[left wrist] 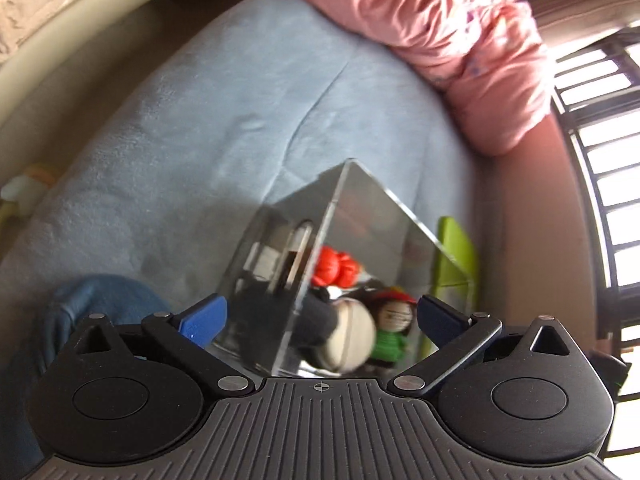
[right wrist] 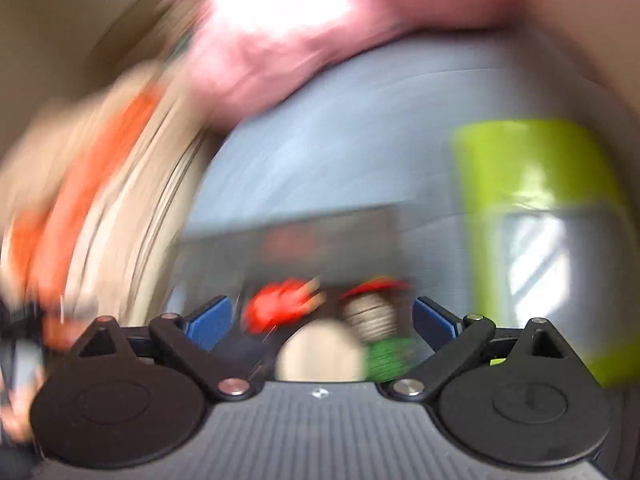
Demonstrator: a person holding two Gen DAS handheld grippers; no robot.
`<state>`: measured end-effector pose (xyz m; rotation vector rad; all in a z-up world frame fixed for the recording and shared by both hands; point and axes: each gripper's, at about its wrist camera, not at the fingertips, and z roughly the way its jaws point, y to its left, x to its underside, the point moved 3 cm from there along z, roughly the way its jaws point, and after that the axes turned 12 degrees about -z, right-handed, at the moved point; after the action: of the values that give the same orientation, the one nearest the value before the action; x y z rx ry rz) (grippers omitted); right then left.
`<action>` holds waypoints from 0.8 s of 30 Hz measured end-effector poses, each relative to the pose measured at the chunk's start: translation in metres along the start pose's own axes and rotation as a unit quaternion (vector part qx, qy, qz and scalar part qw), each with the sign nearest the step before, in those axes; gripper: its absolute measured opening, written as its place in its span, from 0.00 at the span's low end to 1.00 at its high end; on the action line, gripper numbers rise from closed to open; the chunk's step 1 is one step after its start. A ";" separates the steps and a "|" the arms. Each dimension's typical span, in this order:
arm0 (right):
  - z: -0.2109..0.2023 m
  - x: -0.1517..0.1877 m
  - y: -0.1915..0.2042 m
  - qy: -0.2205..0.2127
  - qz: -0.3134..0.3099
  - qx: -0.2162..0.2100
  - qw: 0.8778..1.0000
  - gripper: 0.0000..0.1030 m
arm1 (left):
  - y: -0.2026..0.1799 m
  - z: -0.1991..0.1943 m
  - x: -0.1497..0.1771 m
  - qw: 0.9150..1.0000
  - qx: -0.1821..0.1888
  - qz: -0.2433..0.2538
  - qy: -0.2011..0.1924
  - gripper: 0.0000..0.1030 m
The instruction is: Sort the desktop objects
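Our left gripper (left wrist: 320, 316) hangs with its blue fingers (left wrist: 202, 318) spread wide and nothing pinched; the pads stand apart from the clear box (left wrist: 340, 220) just ahead of them, one to each side of its near corner. Our right gripper (right wrist: 322, 316) is likewise spread and empty, though its view is badly smeared by motion. Inside the clear box, which sits on a pale blue blanket (left wrist: 200, 120), we see a red knitted toy (left wrist: 334, 266), a little doll (left wrist: 394, 322) in a green top with a red cap, a round cream-coloured thing (left wrist: 352, 334), and some dark upright pieces (left wrist: 296, 258) behind a clear divider that we cannot name. The right view shows the same red toy (right wrist: 280, 302), the doll (right wrist: 380, 328) and the cream thing (right wrist: 320, 354) just beyond the fingers. Beside the box lies a lime-green case (left wrist: 456, 248), much larger in the right view (right wrist: 532, 184), resting on the blanket and not in the box. Farther out is a pink quilt (left wrist: 440, 32), and at the right edge a barred window (left wrist: 600, 160). We judge the sorting well along, since several small things already lie in the box and both grippers are free; the green case, and perhaps whatever the blurred orange shape (right wrist: 100, 168) at the left of the right view is, may remain. We can read no brand, label or writing anywhere.
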<state>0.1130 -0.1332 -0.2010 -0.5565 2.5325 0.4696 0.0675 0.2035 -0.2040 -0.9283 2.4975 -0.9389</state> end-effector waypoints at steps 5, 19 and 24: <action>0.100 -0.012 0.103 0.112 -0.280 0.018 0.953 0.87 | 0.017 -0.030 0.005 0.999 0.028 -0.014 -0.032 1.00; 0.197 -0.031 0.086 0.266 -0.014 -0.090 0.960 0.48 | 0.048 -0.031 -0.009 0.996 0.052 -0.062 -0.030 1.00; 0.191 -0.030 0.054 0.225 0.119 -0.129 0.958 0.29 | 0.033 -0.018 -0.001 0.998 0.047 -0.045 -0.008 1.00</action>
<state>0.1869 0.0024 -0.3290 -0.4947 3.0161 0.8542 0.0446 0.2318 -0.2127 -1.0219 2.3931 -1.0633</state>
